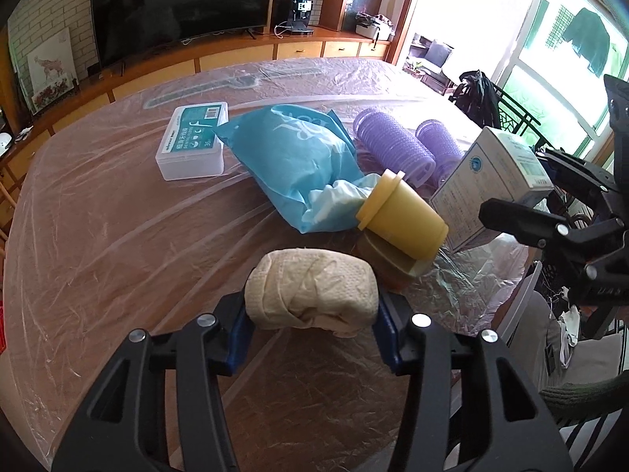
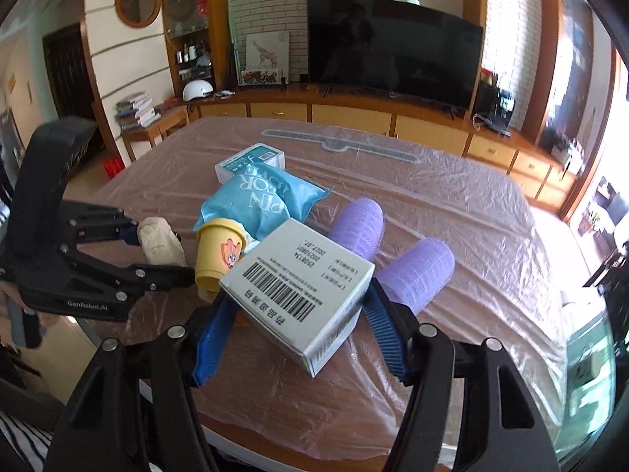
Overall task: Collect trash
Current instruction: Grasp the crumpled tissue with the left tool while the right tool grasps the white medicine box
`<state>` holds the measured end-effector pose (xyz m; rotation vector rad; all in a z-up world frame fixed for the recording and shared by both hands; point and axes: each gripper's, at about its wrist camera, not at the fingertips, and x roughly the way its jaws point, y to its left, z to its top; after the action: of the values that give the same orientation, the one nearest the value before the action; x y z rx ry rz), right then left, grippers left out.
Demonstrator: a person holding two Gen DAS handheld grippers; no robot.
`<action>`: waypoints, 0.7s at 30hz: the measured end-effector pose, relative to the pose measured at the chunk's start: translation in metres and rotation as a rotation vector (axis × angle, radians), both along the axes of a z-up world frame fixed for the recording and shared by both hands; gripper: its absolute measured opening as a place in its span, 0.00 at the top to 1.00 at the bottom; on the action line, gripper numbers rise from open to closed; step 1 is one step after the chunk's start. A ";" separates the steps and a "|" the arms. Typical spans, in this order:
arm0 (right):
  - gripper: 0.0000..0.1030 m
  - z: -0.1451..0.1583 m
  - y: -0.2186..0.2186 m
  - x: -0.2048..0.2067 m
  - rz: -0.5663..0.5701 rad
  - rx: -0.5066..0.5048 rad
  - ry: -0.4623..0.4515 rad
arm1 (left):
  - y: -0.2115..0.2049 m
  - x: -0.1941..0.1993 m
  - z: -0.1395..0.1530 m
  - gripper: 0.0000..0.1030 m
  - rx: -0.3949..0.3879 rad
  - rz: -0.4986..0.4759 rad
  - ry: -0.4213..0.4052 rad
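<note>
A crumpled beige tissue wad [image 1: 310, 295] sits between the blue pads of my left gripper [image 1: 312, 310], which is shut on it just above the table; the same wad [image 2: 161, 240] and left gripper [image 2: 161, 249] show at the left of the right wrist view. My right gripper [image 2: 298, 299] is shut on a white cardboard box [image 2: 298, 283] with a barcode, held tilted near the table's near edge. From the left wrist view that box [image 1: 491, 181] and the right gripper [image 1: 519, 185] are at the far right.
On the film-covered table [image 1: 98, 236] lie a yellow cup [image 1: 401, 220] on its side, a blue plastic bag [image 1: 291, 157], two purple hair rollers [image 1: 393, 145] and a white plastic case [image 1: 192, 145]. A clear plastic bag [image 1: 483, 267] hangs at the right edge.
</note>
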<state>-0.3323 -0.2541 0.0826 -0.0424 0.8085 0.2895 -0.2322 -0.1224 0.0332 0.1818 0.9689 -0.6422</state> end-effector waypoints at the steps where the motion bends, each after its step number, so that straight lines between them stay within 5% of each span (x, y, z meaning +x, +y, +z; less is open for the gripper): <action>1: 0.38 0.000 -0.002 0.001 -0.003 0.025 0.008 | 0.001 -0.001 0.001 0.49 0.001 0.003 -0.003; 21: 0.38 0.022 -0.018 -0.038 0.018 0.186 0.060 | 0.015 -0.037 0.027 0.49 0.006 0.012 -0.051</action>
<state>-0.3702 -0.2718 0.1045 0.1337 0.8376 0.3835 -0.2691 -0.1075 0.0603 0.1963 0.9223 -0.6209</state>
